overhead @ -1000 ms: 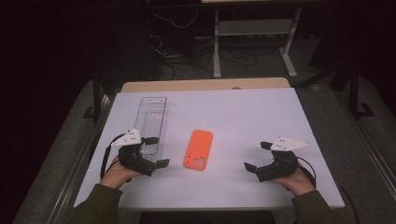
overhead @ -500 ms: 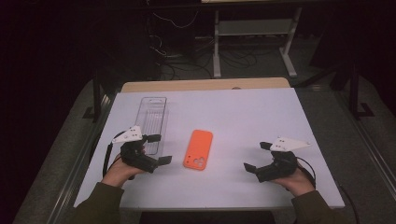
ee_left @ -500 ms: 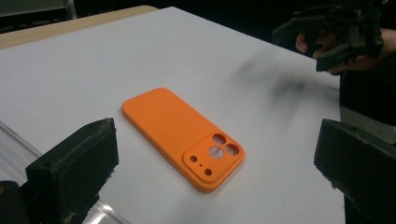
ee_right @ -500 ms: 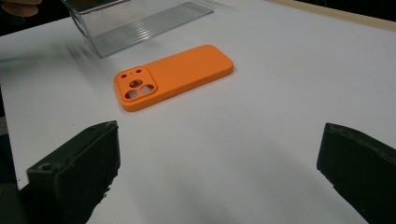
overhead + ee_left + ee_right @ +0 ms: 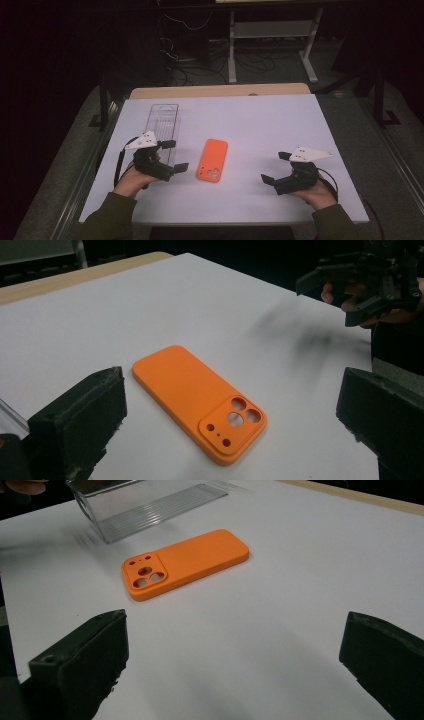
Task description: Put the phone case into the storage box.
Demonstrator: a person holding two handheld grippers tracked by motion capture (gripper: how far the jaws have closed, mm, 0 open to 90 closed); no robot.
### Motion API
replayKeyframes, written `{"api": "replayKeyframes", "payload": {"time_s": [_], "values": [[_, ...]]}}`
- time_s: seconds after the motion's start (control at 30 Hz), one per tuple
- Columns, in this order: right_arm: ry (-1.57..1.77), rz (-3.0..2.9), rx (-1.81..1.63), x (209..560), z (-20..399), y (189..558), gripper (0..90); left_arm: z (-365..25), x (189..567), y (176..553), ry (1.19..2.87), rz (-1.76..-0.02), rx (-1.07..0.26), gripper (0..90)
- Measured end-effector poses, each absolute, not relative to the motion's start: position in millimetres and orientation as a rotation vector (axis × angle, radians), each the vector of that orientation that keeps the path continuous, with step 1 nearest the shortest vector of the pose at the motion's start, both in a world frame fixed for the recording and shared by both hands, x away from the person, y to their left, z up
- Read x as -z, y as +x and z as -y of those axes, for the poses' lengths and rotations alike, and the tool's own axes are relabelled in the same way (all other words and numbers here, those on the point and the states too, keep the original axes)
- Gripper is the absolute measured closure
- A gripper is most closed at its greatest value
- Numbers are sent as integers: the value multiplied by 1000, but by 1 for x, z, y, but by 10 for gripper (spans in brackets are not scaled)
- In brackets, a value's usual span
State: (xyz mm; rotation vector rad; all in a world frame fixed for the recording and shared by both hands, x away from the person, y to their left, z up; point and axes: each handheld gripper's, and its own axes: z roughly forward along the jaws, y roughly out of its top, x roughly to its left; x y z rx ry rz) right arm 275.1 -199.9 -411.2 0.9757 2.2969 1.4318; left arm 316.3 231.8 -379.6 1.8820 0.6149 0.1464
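High view: left gripper (image 5: 174, 156), jaws wide apart, has edged closer to the orange phone case (image 5: 212, 160) at mid-table since a second ago, likely an approach; right gripper (image 5: 275, 168) waits, jaws spread.
Left gripper view: case lies camera-cutouts up.
Right gripper view: clear tray (image 5: 145, 500) behind case.

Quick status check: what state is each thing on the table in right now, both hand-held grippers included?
Orange phone case: lying flat, camera cutouts up, at its near end, untouched.
Clear plastic box: open side up, looks empty, resting on the table.
Left hand-held gripper: jaws open, holding nothing, beside the case.
Right hand-held gripper: jaws open, holding nothing, apart from the case.
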Motion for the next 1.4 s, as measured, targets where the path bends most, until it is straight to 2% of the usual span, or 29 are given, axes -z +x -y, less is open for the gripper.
{"api": "replayKeyframes", "payload": {"time_s": [0.57,1.4], "values": [[973,-2301,-1435,411,200,275,0,-207,374,327,1901,-615,-140,0],[978,-2301,-1443,411,200,275,0,-159,377,361,1925,-670,-190,0]]}}
